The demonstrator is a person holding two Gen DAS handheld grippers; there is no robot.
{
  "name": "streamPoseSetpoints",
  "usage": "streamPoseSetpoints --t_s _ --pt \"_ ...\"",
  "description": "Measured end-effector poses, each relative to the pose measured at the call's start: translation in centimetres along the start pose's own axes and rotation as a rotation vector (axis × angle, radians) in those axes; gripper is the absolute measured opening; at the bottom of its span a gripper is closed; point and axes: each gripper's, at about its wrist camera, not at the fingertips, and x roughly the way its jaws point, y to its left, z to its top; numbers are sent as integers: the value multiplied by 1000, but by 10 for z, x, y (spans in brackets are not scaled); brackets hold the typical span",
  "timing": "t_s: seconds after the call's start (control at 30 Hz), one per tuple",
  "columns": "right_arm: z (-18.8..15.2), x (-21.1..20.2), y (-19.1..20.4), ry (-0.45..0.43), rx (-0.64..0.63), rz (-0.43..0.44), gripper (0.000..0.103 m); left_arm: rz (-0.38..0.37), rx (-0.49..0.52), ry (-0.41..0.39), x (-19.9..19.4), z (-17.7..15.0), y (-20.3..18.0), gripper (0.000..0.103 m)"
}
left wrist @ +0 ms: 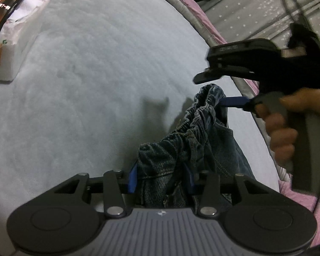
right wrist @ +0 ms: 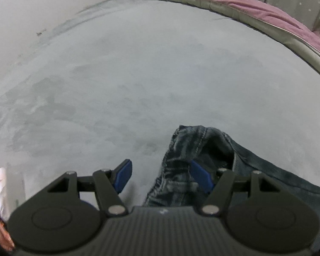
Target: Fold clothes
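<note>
Dark blue jeans (left wrist: 194,136) hang by their gathered elastic waistband above a pale grey bed sheet (left wrist: 96,74). My left gripper (left wrist: 161,177) is shut on a bunch of the waistband, with denim filling the gap between its blue pads. Held by a hand, my right gripper (left wrist: 211,91) comes in from the right, and its lower finger is hooked inside the waistband. In the right wrist view the jeans (right wrist: 266,160) drape over the right finger only. The right gripper (right wrist: 160,170) stands open, with bare sheet showing between its fingers.
A white packet (left wrist: 17,42) with a phone (left wrist: 6,10) on top lies at the far left of the bed; the packet (right wrist: 0,183) also shows at the lower left of the right wrist view. A pink and grey quilt (left wrist: 194,6) borders the sheet on the right.
</note>
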Motion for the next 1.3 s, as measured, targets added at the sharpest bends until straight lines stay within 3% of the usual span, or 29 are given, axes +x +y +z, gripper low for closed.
streamPoseSetpoints --t_s 0.13,0.37,0.4,0.43,0.47,0.5,0.57,0.67,0.93,1.3 --pt "7 23 8 40 6 -51 63 0 -5 -5 0 0 0 38" --pt "12 62 19 106 -7 -190 62 1 -38 -36 0 -4 -1 22" --pt "11 67 20 115 -11 -215 59 -3 -42 -42 -1 -4 -2 20" --pt "9 72 19 122 -17 -244 43 -4 -47 -48 -1 -4 -2 20" --pt "7 75 17 124 -17 -259 40 -4 -50 -58 -3 -4 -3 19" --pt "5 75 14 115 -9 -247 38 -4 -52 -68 -4 -4 -3 18" --pt "2 71 12 90 -8 -230 23 -5 -52 -93 -8 -4 -6 17" --pt "1 60 10 49 -27 -231 14 -5 -35 -137 -16 2 -7 16" --pt "1 35 -5 -3 55 -166 13 6 -6 -221 -32 16 -9 15" --pt "29 8 28 -71 51 -68 13 92 -1 -348 -46 46 2 15"
